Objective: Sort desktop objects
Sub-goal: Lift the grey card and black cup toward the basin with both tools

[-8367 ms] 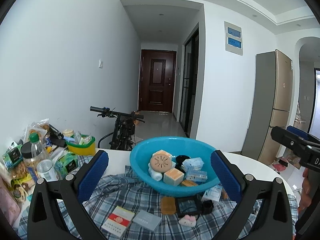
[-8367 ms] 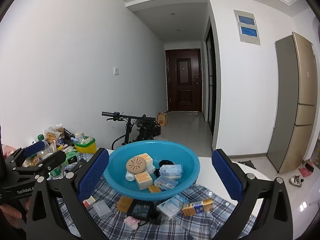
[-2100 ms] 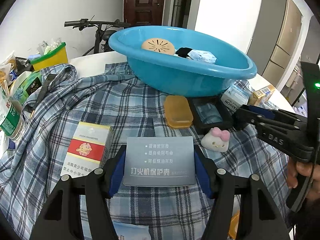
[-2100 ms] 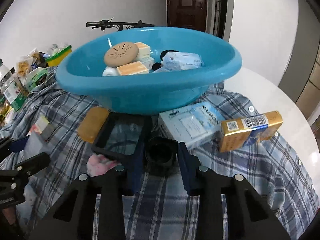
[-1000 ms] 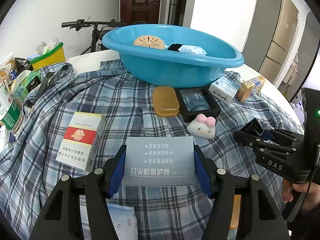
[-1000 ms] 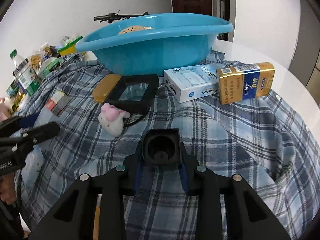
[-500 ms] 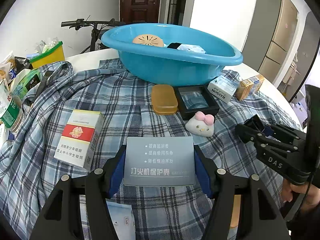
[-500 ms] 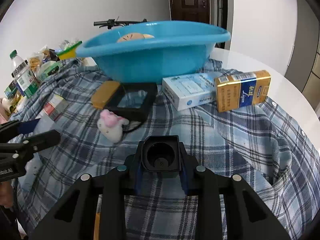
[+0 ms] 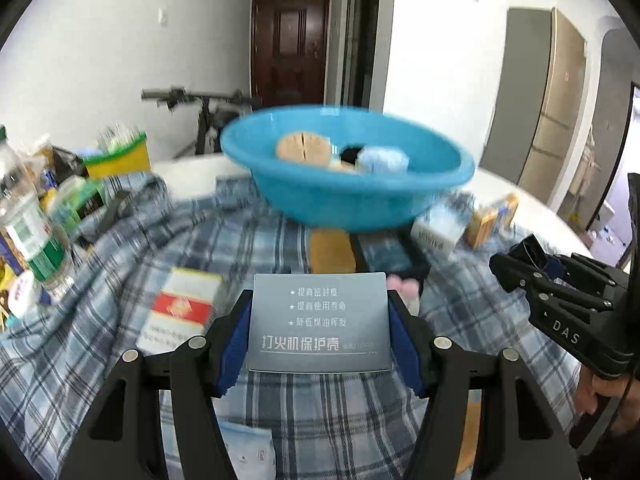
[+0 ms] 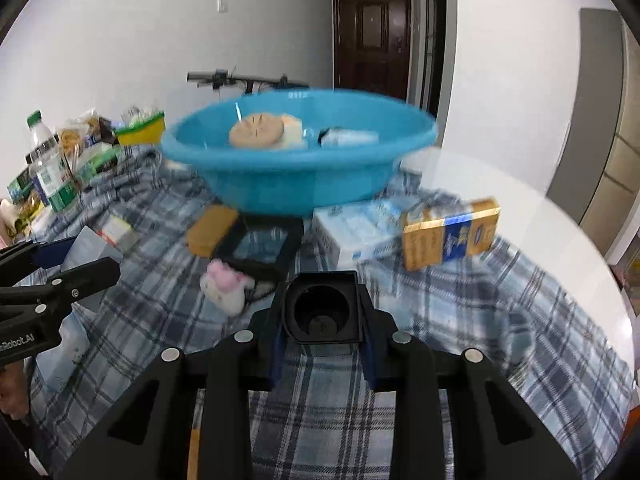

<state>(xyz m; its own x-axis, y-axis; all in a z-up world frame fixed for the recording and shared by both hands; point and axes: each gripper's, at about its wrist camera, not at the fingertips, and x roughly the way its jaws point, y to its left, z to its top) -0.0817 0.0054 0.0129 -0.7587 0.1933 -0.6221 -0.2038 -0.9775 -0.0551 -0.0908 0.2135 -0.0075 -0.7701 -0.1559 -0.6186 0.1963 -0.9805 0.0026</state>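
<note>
While clamped, grey box (image 9: 320,322) fills left claw (image 9: 320,336).

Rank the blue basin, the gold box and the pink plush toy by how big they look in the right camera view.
1. blue basin, clearly largest.
2. gold box.
3. pink plush toy, smallest, though it lies nearer the camera.

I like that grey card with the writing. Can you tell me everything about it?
The grey card is a flat, thin rectangle, matte silver-grey, likely cardboard or plastic packaging. White Chinese writing runs across its face: three starred lines, then a bigger line underlined below. The left gripper is shut on it, a blue pad pressing each side edge. It is held face up, tilted toward the camera, above the checked cloth, in front of the blue basin.
</note>
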